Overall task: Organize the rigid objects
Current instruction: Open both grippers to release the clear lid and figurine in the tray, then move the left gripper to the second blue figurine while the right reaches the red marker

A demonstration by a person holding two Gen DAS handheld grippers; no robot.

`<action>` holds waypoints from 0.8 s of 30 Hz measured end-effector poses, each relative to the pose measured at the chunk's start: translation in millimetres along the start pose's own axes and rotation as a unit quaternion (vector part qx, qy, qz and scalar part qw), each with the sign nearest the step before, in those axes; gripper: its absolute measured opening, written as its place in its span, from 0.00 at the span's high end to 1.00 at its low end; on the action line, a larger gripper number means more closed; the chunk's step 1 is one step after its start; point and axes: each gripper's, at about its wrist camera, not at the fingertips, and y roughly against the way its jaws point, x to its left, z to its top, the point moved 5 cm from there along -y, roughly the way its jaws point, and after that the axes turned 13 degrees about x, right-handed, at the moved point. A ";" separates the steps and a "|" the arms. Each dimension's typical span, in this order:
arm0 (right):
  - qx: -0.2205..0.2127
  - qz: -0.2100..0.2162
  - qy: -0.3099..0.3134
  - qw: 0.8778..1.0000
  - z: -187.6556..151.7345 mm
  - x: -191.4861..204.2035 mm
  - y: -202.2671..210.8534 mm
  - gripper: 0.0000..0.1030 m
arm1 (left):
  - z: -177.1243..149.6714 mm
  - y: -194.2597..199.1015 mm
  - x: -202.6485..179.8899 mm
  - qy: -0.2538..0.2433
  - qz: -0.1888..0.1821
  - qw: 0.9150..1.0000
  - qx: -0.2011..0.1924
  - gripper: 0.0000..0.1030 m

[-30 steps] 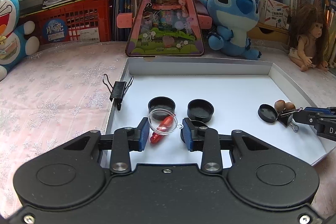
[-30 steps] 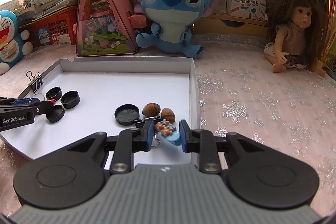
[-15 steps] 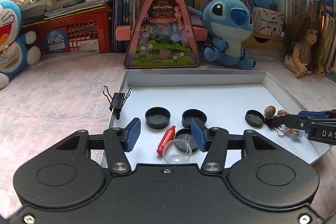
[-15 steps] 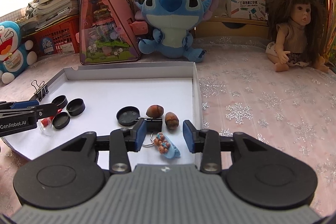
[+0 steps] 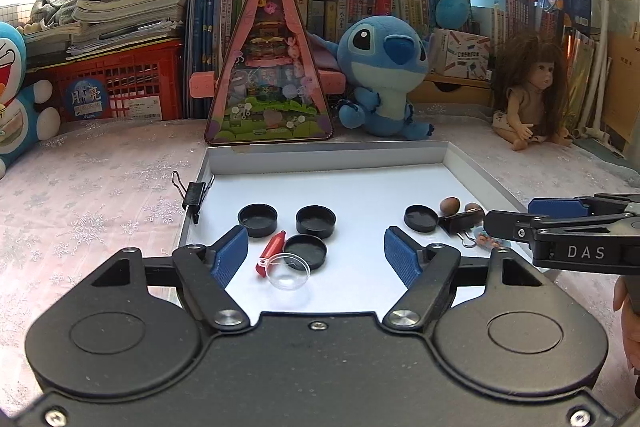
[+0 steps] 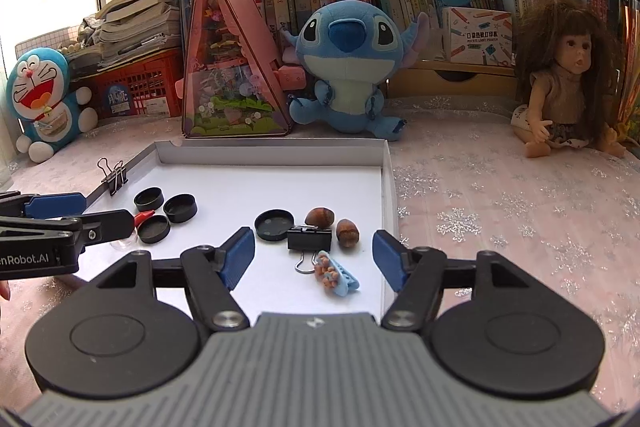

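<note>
A white tray (image 5: 360,155) lies on the table. In the left wrist view my left gripper (image 5: 316,253) is open and empty, just behind a clear dome (image 5: 289,271), a red piece (image 5: 272,253) and three black caps (image 5: 306,251). In the right wrist view my right gripper (image 6: 314,255) is open and empty, just behind a blue clip with small figures (image 6: 336,275), a black binder clip (image 6: 309,239), two hazelnuts (image 6: 347,231) and a black cap (image 6: 274,225). The tray (image 6: 272,149) holds them all.
Another binder clip (image 5: 194,195) grips the tray's left wall. Behind the tray stand a pink triangular box (image 5: 270,67), a Stitch plush (image 5: 384,75), a doll (image 5: 532,91), a Doraemon plush (image 6: 44,103), a red crate (image 5: 120,83) and book stacks.
Both grippers opened wide and drew back and up. The left let go of the clear dome with the red piece; the right let go of the blue clip. Both now lie in the tray.
</note>
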 end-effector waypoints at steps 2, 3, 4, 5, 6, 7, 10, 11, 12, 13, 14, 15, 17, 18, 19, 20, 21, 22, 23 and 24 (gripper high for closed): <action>-0.001 0.003 -0.001 1.000 -2.4 -0.2 4.0 0.23 | -4.1 5.2 -4.4 -0.007 -0.007 1.000 0.000 0.28; -0.001 0.004 -0.002 1.000 -3.5 -0.4 5.9 0.23 | -7.0 8.0 -7.5 -0.011 -0.010 1.000 0.000 0.28; -0.001 0.006 -0.004 1.000 -4.9 -0.6 7.9 0.22 | -9.4 10.3 -9.9 -0.014 -0.013 1.000 0.000 0.28; -0.002 0.008 -0.005 1.000 -6.3 -0.8 10.0 0.22 | -11.3 12.4 -11.9 -0.016 -0.015 1.000 0.000 0.28; -0.002 0.010 -0.006 1.000 -7.5 -1.1 11.7 0.21 | -13.3 14.7 -13.6 -0.018 -0.017 1.000 -0.001 0.28; -0.002 0.011 -0.007 1.000 -8.6 -1.3 13.1 0.20 | -15.4 17.0 -15.3 -0.019 -0.019 1.000 -0.001 0.28; -0.005 0.008 -0.005 1.000 -14.3 -1.1 18.0 0.19 | -22.6 22.9 -20.8 -0.026 -0.027 0.999 0.000 0.28; -0.007 0.006 -0.003 1.000 -16.0 -1.1 19.1 0.19 | -25.2 24.5 -22.7 -0.029 -0.029 0.999 0.001 0.28; -0.007 0.004 -0.002 1.000 -17.8 -1.2 20.1 0.19 | -28.1 26.1 -24.8 -0.032 -0.031 0.999 0.002 0.28; -0.007 0.004 -0.002 1.000 -19.5 -1.6 20.9 0.19 | -31.4 27.4 -26.8 -0.036 -0.033 0.999 0.003 0.28; -0.007 0.005 -0.004 1.000 -21.3 -2.2 21.5 0.19 | -34.8 28.3 -29.0 -0.042 -0.035 0.998 0.005 0.28; -0.006 0.005 -0.006 1.000 -22.7 -2.8 22.0 0.19 | -37.9 28.4 -31.3 -0.048 -0.034 0.998 0.006 0.28; -0.007 0.006 -0.011 1.000 -26.3 -4.7 23.2 0.19 | -44.3 28.4 -35.8 -0.060 -0.033 0.998 0.011 0.28; -0.009 0.006 -0.013 1.000 -27.6 -5.3 24.2 0.19 | -47.6 28.5 -37.8 -0.064 -0.033 0.997 0.013 0.27; -0.014 0.006 -0.014 1.000 -29.5 -5.9 25.9 0.19 | -50.5 29.1 -39.9 -0.069 -0.032 0.997 0.012 0.27; -0.019 0.006 -0.014 1.000 -31.0 -6.2 27.5 0.19 | -52.5 30.1 -41.7 -0.073 -0.031 0.997 0.011 0.27; -0.024 0.006 -0.014 1.000 -32.3 -6.3 29.3 0.19 | -55.0 31.3 -44.5 -0.078 -0.031 0.996 0.012 0.27; -0.028 0.004 -0.013 1.000 -33.5 -6.5 30.9 0.19 | -57.1 32.1 -47.1 -0.081 -0.034 0.996 0.013 0.27; -0.032 0.003 -0.013 0.999 -34.7 -6.9 32.2 0.19 | -59.2 32.6 -49.1 -0.083 -0.039 0.996 0.015 0.27; -0.035 0.003 -0.014 0.999 -35.7 -7.3 33.1 0.19 | -60.9 32.7 -51.4 -0.083 -0.045 0.995 0.018 0.27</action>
